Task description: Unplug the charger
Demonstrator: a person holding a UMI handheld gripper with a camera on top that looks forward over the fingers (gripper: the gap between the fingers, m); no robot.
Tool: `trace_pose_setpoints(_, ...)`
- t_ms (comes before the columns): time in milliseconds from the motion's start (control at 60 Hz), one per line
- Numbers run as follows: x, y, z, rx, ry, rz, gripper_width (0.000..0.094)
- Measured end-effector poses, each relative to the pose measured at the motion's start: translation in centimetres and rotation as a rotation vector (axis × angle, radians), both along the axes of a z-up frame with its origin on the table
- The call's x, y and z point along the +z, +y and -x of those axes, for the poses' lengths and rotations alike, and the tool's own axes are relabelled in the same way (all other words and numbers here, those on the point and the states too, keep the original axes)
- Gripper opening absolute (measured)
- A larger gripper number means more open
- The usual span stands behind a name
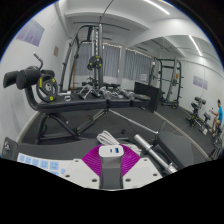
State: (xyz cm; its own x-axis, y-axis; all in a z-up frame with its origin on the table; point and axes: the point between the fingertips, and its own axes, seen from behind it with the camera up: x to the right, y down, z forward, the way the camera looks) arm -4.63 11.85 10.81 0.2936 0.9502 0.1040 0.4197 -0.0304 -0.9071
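A white charger [111, 151] with a blue USB port on its face sits between the magenta pads [95, 158] of my gripper [111, 157]. Both pads press against its sides, so the gripper is shut on it. A coiled white cable [105, 138] lies just beyond the charger on a dark surface. The charger's underside and any socket are hidden by the fingers.
The room is a gym. A black padded bench [75, 112] lies ahead, with a cable weight machine [95, 60] and a dumbbell rack [108, 92] behind it. A silver cylinder [146, 144] lies to the right of the fingers. A white panel [35, 160] lies to the left.
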Motion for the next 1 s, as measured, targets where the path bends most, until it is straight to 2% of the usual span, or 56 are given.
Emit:
trace_pose_setpoints(217,-8.8,3.9,-0.2,-0.018,-0.125,-0.021,0.0252)
trace_pose_setpoints(400,-12.4,3.8,-0.3,0.015,-0.178,0.012,0.0361)
trace_pose_setpoints(433,-12.1,3.7,-0.2,0.025,-0.171,0.014,0.0448)
trace_pose_setpoints(517,-11.0,3.5,-0.6,0.032,-0.163,0.012,0.0781)
trace_pose_setpoints(550,-10.2,3.2,-0.8,0.04,-0.153,0.01,0.0865)
trace_pose_setpoints(733,-3.5,1.0,-5.5,0.052,-0.097,0.01,0.086)
trace_pose_setpoints(1000,7.9,-5.8,-21.5,0.057,-0.045,0.009,0.0856)
